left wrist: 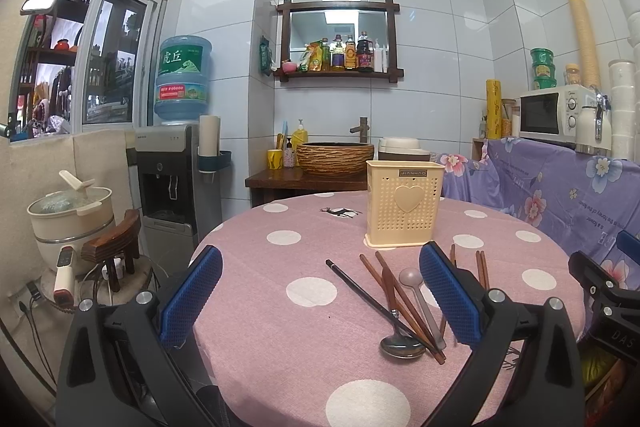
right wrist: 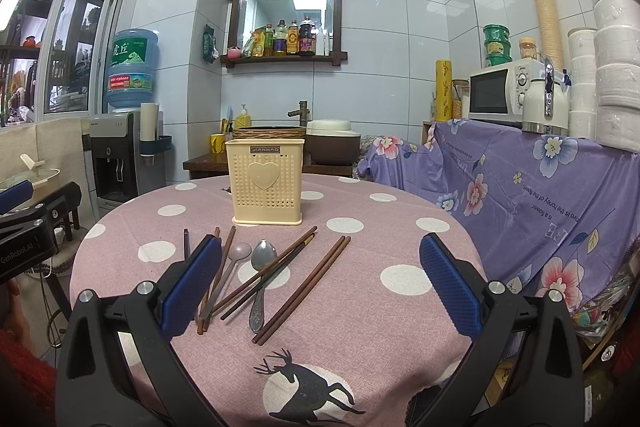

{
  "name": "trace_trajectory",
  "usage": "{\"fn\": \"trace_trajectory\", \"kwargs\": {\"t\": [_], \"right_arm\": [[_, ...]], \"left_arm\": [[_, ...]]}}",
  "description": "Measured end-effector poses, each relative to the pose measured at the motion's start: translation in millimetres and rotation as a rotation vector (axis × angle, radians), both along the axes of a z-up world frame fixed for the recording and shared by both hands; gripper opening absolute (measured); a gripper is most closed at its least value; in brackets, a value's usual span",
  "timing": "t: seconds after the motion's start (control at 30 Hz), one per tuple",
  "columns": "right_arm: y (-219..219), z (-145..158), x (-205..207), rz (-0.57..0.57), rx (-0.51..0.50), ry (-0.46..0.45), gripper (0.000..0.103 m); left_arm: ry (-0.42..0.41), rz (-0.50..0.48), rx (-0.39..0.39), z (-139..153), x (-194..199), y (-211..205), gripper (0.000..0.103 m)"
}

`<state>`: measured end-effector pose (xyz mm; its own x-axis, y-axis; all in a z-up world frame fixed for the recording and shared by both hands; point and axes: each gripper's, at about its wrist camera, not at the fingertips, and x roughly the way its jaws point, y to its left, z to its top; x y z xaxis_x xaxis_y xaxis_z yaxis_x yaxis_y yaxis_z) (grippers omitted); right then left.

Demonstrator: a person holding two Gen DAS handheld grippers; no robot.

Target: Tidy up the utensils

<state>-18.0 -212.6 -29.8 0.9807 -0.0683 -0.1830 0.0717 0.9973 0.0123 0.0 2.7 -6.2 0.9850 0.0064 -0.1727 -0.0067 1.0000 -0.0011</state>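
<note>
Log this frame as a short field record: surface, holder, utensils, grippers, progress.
surface: round table under a pink polka-dot cloth
holder: cream utensil holder, upright, behind the utensils
utensils: metal spoon, grey spoon, brown chopsticks, all loose on the cloth
grippers: left gripper and right gripper open, holding nothing
progress: no utensil grasped

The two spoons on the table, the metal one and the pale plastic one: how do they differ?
The metal spoon is shiny steel with an ornate handle; the pale plastic spoon is matte greyish with a plain slim handle. The metal spoon lies among the brown chopsticks, crossed by a pair of them; the plastic spoon lies further left, partly hidden behind the right gripper's left finger. Both lie flat, bowls toward the cream utensil holder.
</note>
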Motion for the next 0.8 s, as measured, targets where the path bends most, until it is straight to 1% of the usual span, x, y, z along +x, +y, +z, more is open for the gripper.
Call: {"fn": "trace_trajectory", "kwargs": {"t": [0.8], "right_arm": [[-1.4, -1.3, 0.8, 0.001, -0.001, 0.001, 0.098]], "left_arm": [[0.000, 0.000, 0.000, 0.1, 0.1, 0.0, 0.098]]}}
